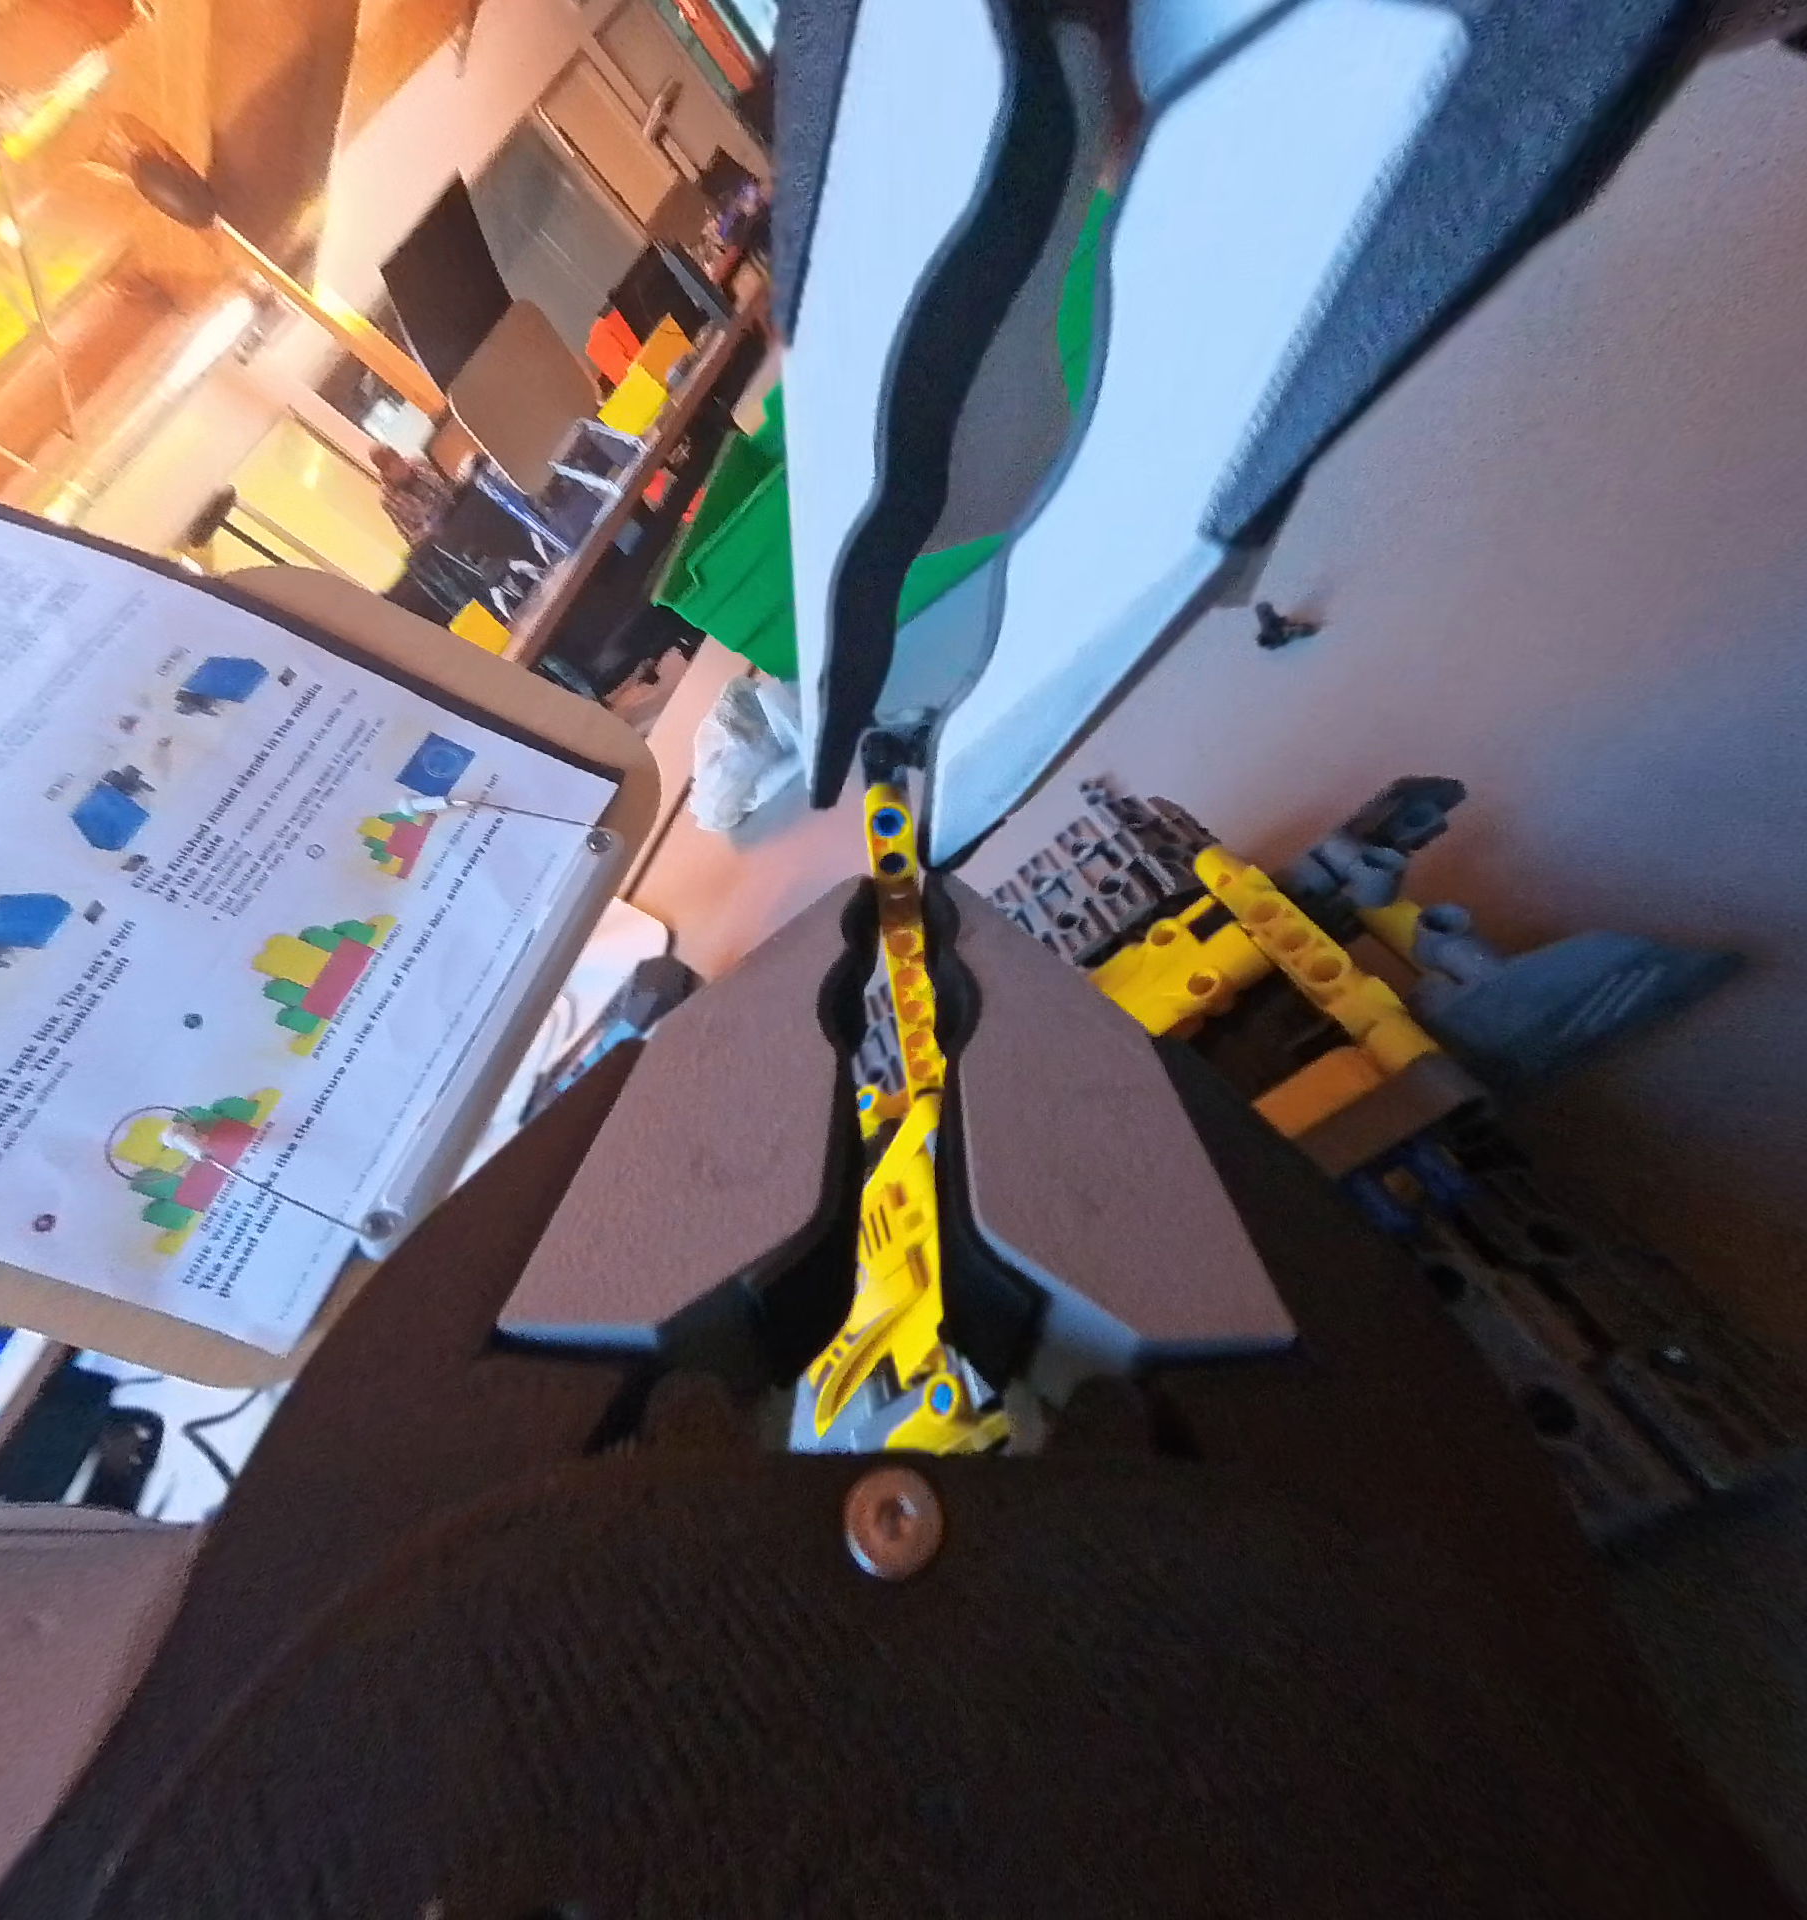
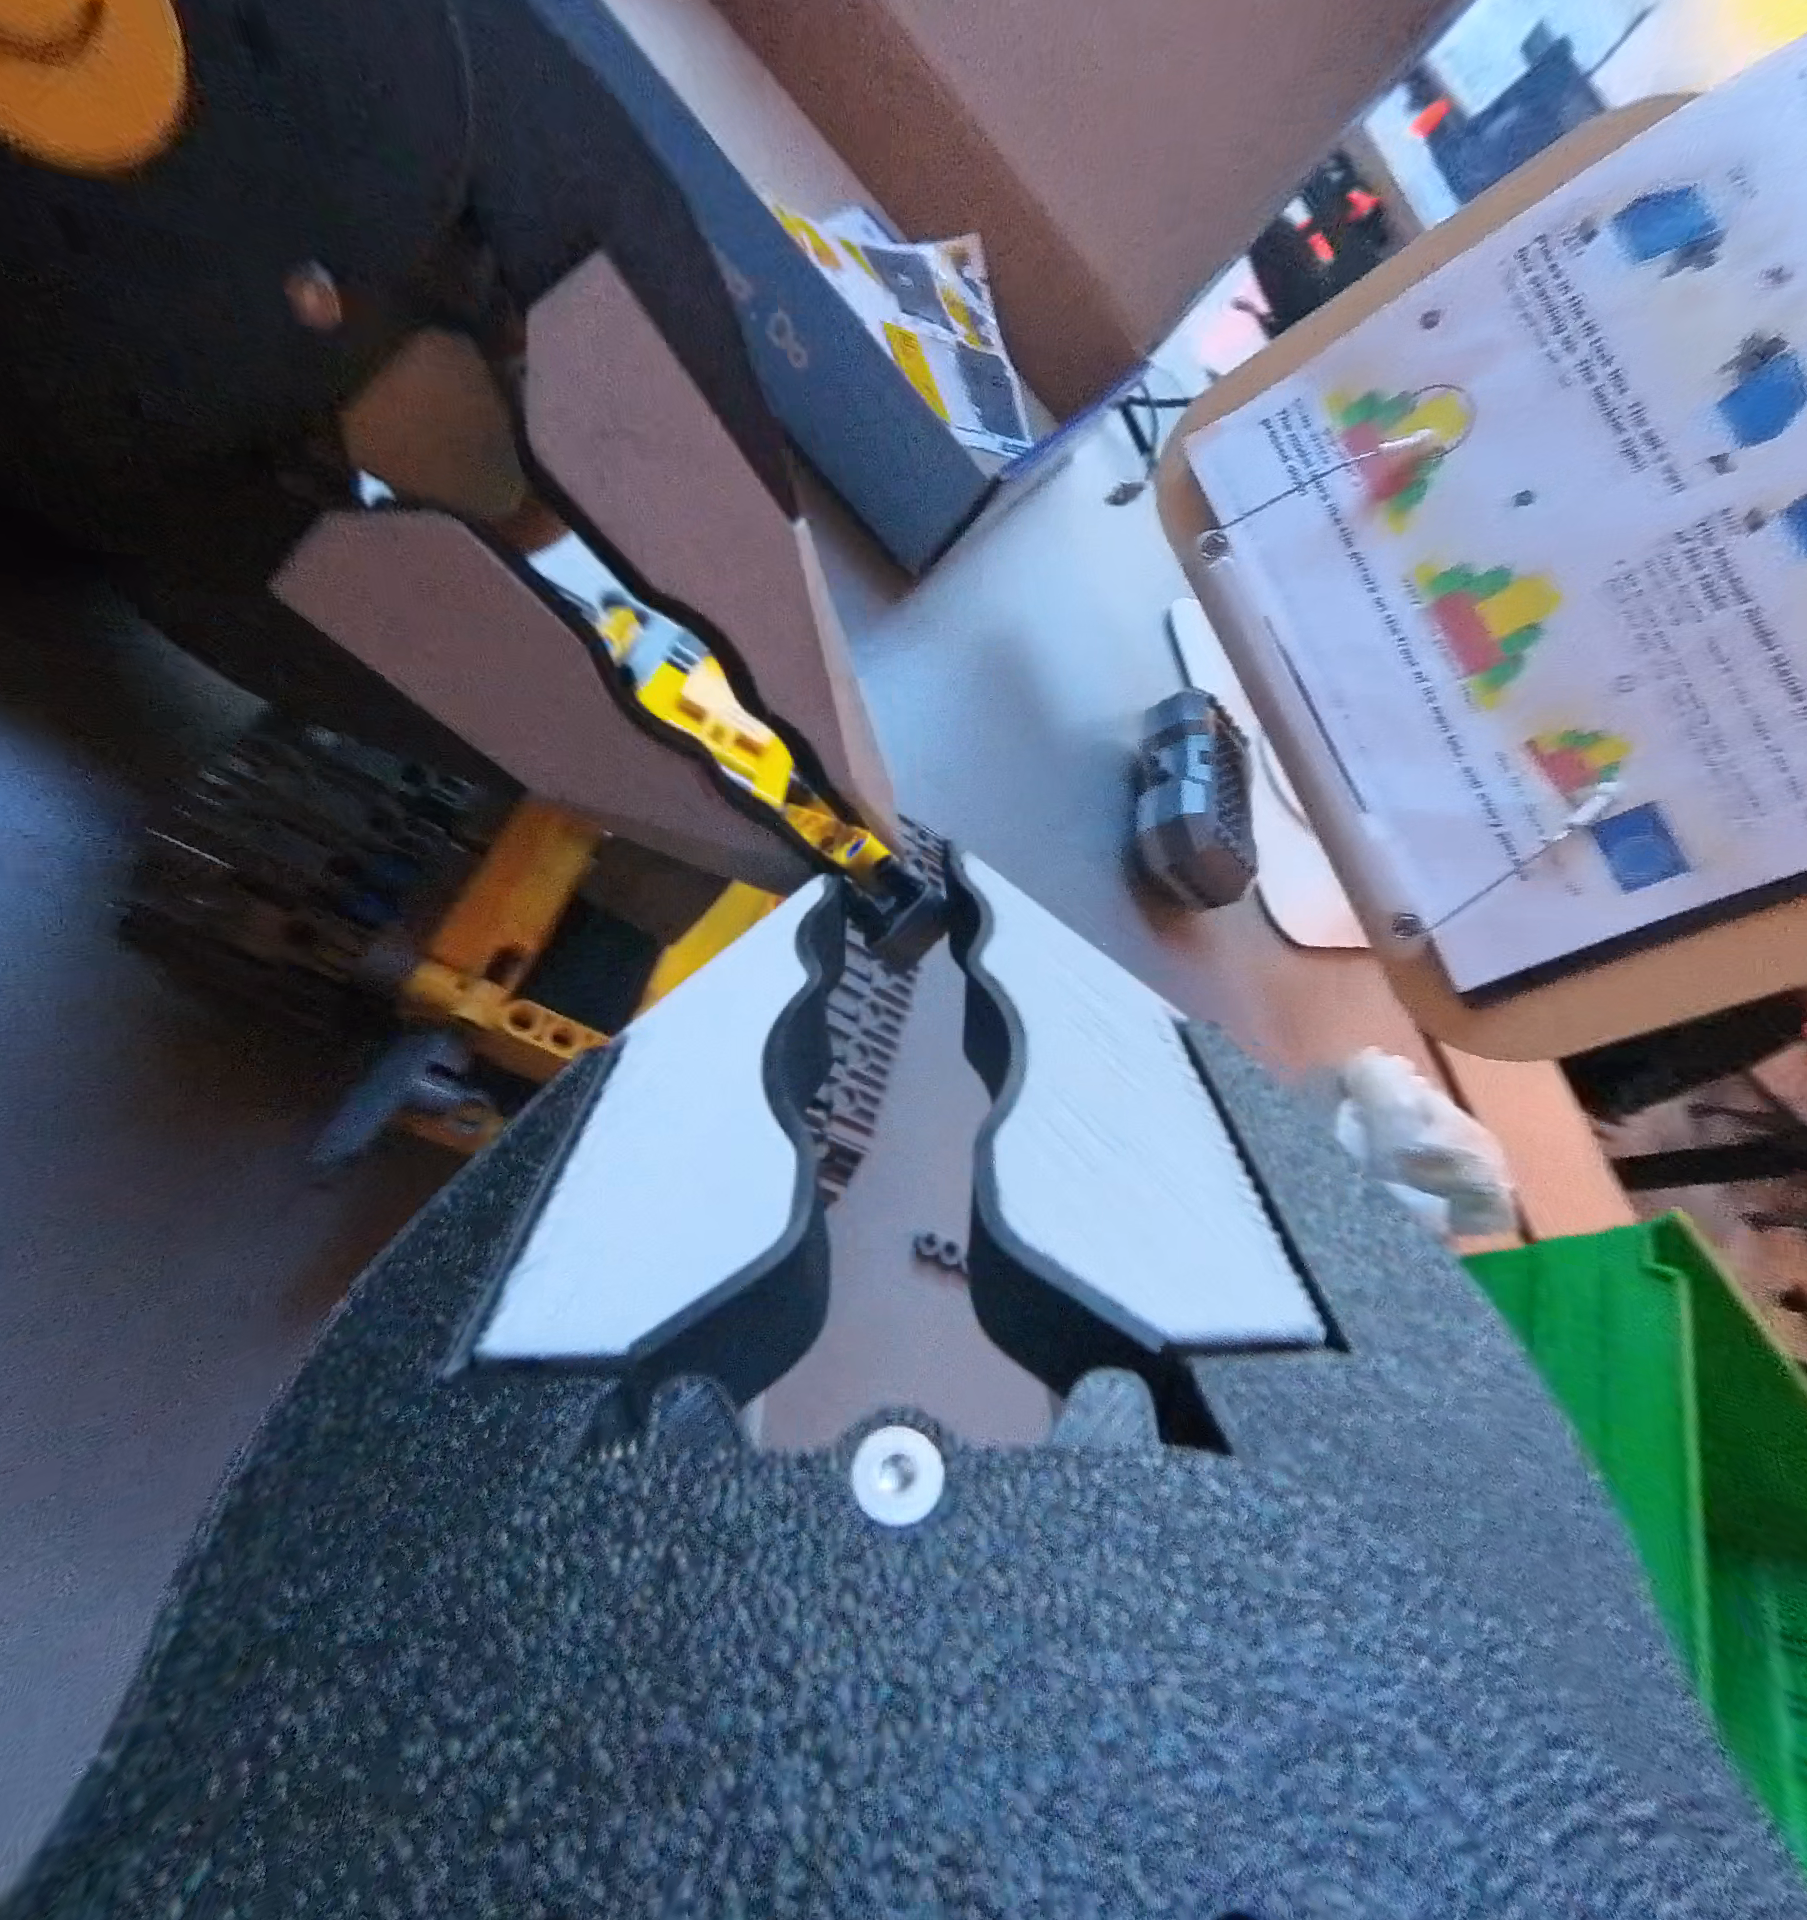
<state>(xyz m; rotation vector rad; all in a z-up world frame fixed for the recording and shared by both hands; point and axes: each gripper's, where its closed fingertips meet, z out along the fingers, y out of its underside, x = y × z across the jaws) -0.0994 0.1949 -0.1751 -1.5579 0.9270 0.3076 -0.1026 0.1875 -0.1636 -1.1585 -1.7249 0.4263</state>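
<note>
Here, your left claw (image 1: 904,894) clamped on a yellow holed beam (image 1: 904,997), your right claw (image 2: 894,909) pinching the small black piece (image 2: 904,914) at its tip, half-built model (image 1: 1294,997) on the desk (image 1: 1553,416) beside.

1. printed sheet (image 1: 255,914) (image 2: 1605,499) clipped to a wooden board: black lines of print and bold headings beside coloured brick-model pictures; the wording is not repeated here.
2. folded booklet (image 2: 920,312), left of the sheet in the right wrist view: print too small and blurred to read.
3. dark grey box (image 2: 774,312), farther left of the sheet: a pale looped mark, no letters legible.
</note>
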